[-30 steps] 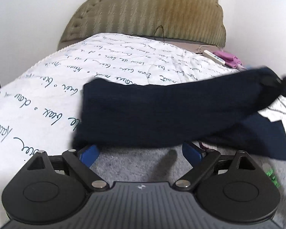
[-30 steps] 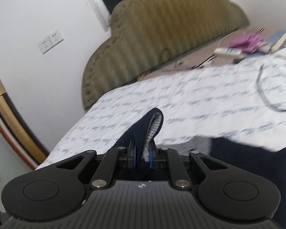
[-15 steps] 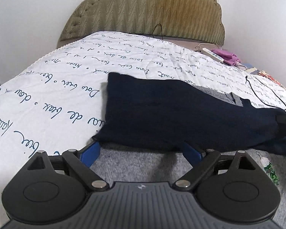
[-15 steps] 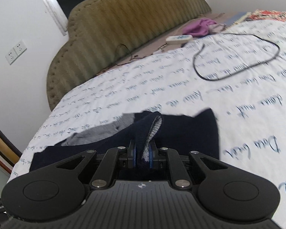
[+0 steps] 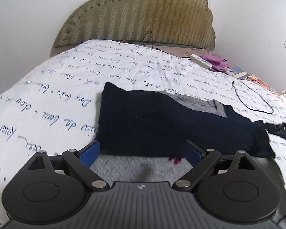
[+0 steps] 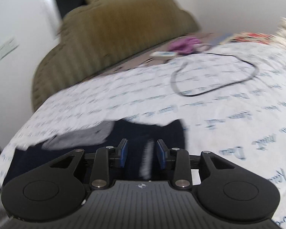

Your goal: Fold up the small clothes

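A small navy and grey garment [image 5: 162,122] lies on the white script-printed bedspread [image 5: 47,99], its navy part folded over the grey body [image 5: 135,166]. My left gripper [image 5: 143,150] is open, its blue pads spread wide and resting on the near grey part. In the right wrist view the garment [image 6: 143,133] lies just ahead of my right gripper [image 6: 142,153], which is open with its pads apart on either side of the navy cloth. That view is blurred.
A padded olive headboard [image 5: 143,15] stands at the far end. A black cable loop [image 5: 253,99], a white remote [image 5: 201,61] and purple cloth [image 5: 217,61] lie to the right. My right gripper shows as a dark shape [image 5: 282,127] at the right edge.
My right gripper carried the navy part across, laid it down flat and opened, letting it go. My left gripper stayed open on the grey part.
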{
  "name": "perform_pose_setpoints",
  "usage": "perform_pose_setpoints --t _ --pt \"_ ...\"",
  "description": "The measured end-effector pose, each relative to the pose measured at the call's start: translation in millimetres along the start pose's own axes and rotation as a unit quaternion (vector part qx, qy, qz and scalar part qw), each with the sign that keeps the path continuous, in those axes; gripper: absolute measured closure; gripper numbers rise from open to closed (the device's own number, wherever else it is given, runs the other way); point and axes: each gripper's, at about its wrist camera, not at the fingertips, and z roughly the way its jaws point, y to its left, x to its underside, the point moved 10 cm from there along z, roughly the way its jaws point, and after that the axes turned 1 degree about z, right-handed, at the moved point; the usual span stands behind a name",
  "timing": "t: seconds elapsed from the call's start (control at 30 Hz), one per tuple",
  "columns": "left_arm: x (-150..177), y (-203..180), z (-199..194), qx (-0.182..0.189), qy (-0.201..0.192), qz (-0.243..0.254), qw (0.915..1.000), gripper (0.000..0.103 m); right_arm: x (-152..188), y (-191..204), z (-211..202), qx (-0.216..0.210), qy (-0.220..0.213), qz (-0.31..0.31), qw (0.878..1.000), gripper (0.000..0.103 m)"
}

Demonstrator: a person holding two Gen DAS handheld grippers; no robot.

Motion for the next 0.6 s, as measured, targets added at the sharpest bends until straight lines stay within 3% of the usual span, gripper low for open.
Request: perform_pose_setpoints --t 0.17,0.27,0.37,0.43,0.6 --pt "17 15 32 -0.034 0.057 -0.014 0.9977 0.009 33 3 27 0.031 0.069 -0.026 0.997 0.066" --pt "17 14 23 -0.031 0.039 -0.002 0.9988 0.009 34 5 12 0.018 0.049 -0.012 0.999 0.061" --pt "19 15 22 -0.042 0.041 0.001 0.9983 0.009 39 10 9 0.02 0.056 -0.038 0.997 0.044" --pt "21 15 19 -0.042 0.043 -0.008 0.9982 0.009 47 3 15 0.032 0.079 -0.04 0.996 0.044" --pt "28 9 3 -0.064 0.029 0.014 0.9975 0.009 47 3 -11 0.026 0.06 -0.029 0.997 0.038"
